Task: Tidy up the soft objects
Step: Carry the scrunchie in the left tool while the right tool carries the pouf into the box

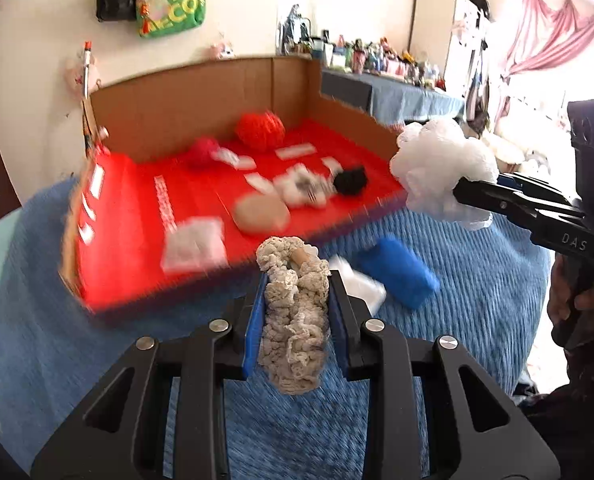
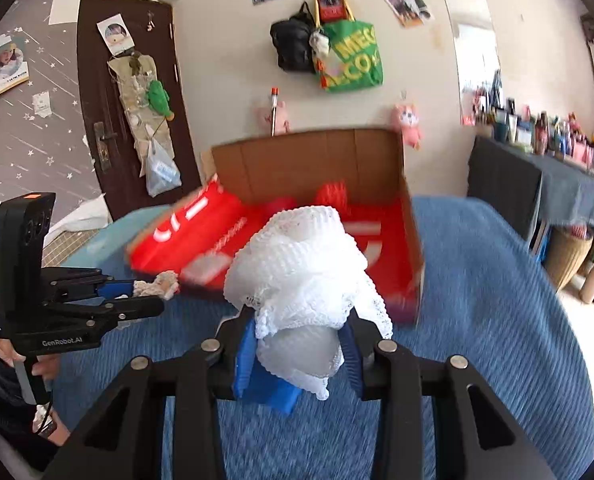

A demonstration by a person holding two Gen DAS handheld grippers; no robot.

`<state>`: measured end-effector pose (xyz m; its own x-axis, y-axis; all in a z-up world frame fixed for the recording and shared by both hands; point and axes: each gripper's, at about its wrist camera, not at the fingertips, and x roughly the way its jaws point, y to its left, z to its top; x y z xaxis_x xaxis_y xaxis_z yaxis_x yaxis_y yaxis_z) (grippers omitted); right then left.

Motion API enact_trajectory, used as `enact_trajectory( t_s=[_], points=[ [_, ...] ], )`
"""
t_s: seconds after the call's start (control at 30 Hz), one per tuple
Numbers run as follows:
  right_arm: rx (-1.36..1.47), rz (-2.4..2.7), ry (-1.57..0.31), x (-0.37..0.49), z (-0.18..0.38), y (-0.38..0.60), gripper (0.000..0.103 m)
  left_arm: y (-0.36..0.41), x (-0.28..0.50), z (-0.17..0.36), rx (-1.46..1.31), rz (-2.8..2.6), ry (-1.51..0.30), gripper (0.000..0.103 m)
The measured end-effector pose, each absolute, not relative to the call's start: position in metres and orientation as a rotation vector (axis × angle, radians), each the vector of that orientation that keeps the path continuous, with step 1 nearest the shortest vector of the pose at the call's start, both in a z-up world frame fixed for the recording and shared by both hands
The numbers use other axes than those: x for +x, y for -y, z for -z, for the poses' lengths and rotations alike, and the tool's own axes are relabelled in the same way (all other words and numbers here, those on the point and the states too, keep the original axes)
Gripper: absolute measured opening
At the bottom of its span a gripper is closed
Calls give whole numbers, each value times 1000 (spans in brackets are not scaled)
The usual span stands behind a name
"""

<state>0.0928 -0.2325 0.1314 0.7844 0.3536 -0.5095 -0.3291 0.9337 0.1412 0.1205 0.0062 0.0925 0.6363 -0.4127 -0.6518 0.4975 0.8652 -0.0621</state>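
My left gripper (image 1: 295, 280) is shut on a beige crinkly scrunchie (image 1: 293, 320), held above the blue blanket in front of the red cardboard box (image 1: 129, 216). It also shows in the right wrist view (image 2: 153, 296) at the left. My right gripper (image 2: 297, 328) is shut on a white mesh bath pouf (image 2: 301, 276), held just before the box (image 2: 411, 240). In the left wrist view the pouf (image 1: 441, 168) hangs at the right by the box's corner. Inside the box lie red yarn balls (image 1: 259, 128), a tan round pad (image 1: 261, 212), a black soft item (image 1: 351, 180) and white pieces.
A blue rolled cloth (image 1: 397, 272) and a white packet (image 1: 357, 284) lie on the blue blanket (image 1: 477, 280) near the box. A cluttered side table (image 2: 557, 168) stands at the right. A brown door (image 2: 129, 100) and hanging bags (image 2: 349, 56) are behind.
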Motion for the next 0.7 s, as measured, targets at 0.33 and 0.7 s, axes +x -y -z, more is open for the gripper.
enact_trajectory(
  t_s=[0.33, 0.7],
  points=[
    [-65, -308, -680, 237, -149, 205, 40, -7, 234, -125, 134, 499, -768, 27],
    [-206, -238, -881, 297, -108, 189, 41, 11, 321, -82, 220, 432, -958, 27]
  ],
)
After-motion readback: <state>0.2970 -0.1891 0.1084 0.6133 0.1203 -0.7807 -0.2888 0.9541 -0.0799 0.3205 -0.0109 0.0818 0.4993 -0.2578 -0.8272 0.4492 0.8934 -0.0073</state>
